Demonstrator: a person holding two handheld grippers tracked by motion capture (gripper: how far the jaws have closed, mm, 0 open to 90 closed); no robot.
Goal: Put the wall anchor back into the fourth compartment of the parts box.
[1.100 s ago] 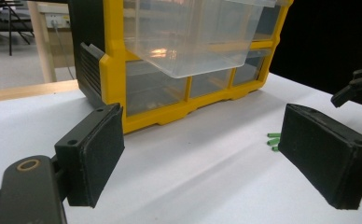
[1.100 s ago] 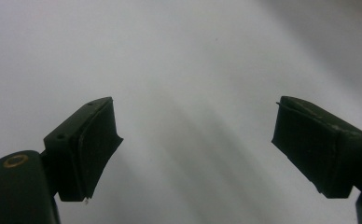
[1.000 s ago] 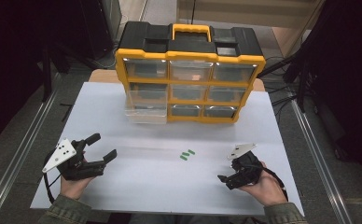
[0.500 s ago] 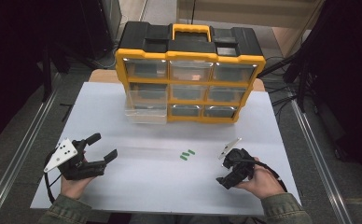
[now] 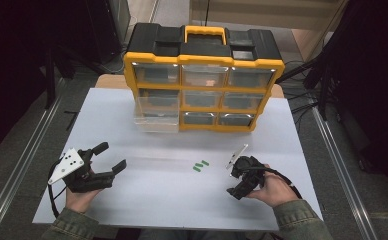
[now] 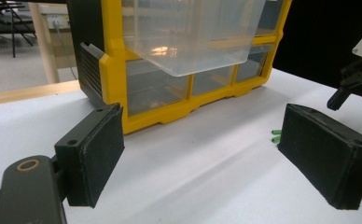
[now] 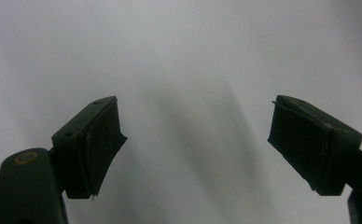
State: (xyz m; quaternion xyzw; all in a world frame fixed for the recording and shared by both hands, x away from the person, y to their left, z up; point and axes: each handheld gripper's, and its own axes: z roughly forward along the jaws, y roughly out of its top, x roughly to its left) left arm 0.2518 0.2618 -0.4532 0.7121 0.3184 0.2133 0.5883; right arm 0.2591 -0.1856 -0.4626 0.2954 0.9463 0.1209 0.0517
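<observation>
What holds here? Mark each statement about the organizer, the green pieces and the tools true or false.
1. One clear drawer sticks out of the yellow organizer. True.
2. The left tool is clamped on a green piece. False: its jaws are open and hold nothing.
3. The small green pieces lie on the white table between the two tools. True.
4. The right tool is shut. False: its jaws stand wide apart over the table.

Overhead looks down—gripper cameras skim table (image 5: 147, 200).
</observation>
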